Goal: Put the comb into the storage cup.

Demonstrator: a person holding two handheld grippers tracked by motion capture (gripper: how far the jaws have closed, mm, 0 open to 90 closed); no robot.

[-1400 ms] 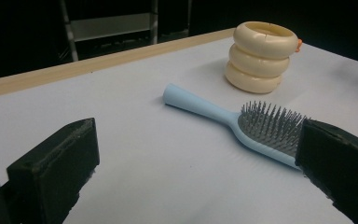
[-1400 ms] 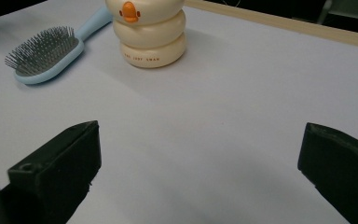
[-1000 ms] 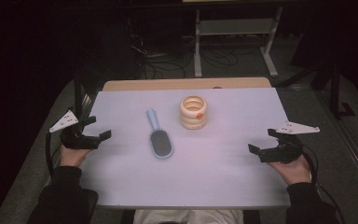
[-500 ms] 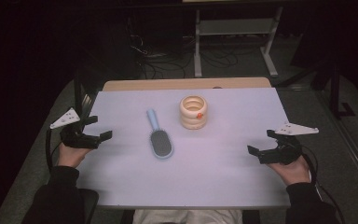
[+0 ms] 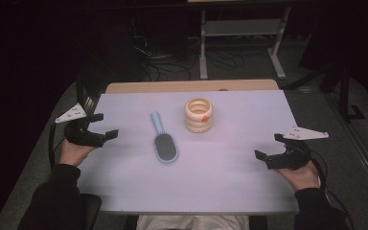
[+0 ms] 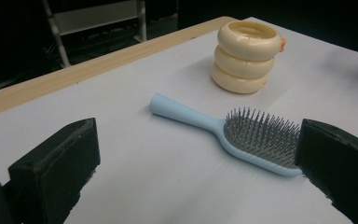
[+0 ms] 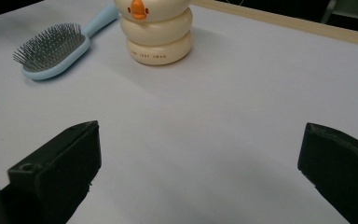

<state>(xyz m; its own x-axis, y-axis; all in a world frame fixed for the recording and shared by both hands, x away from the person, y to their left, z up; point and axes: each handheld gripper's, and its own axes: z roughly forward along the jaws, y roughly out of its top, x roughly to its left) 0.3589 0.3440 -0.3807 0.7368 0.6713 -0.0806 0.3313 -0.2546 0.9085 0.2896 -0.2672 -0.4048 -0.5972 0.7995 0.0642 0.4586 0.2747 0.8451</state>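
The blue hairbrush (image 5: 162,142) lies flat in the middle of the table (image 5: 230,182), bristles up, with the cream ring pot (image 5: 199,115) near it toward the far edge. My left gripper (image 5: 101,128) is wide open and empty at the table's left edge, pointing at the brush. My right gripper (image 5: 271,147) is wide open and empty too, well apart from both at the right edge.

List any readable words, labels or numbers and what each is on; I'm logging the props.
One line of small dark print on the bottom ring of the cream ringed holder: too small and blurred to read.
Blue hairbrush: no text visible.
White table cover: no text.
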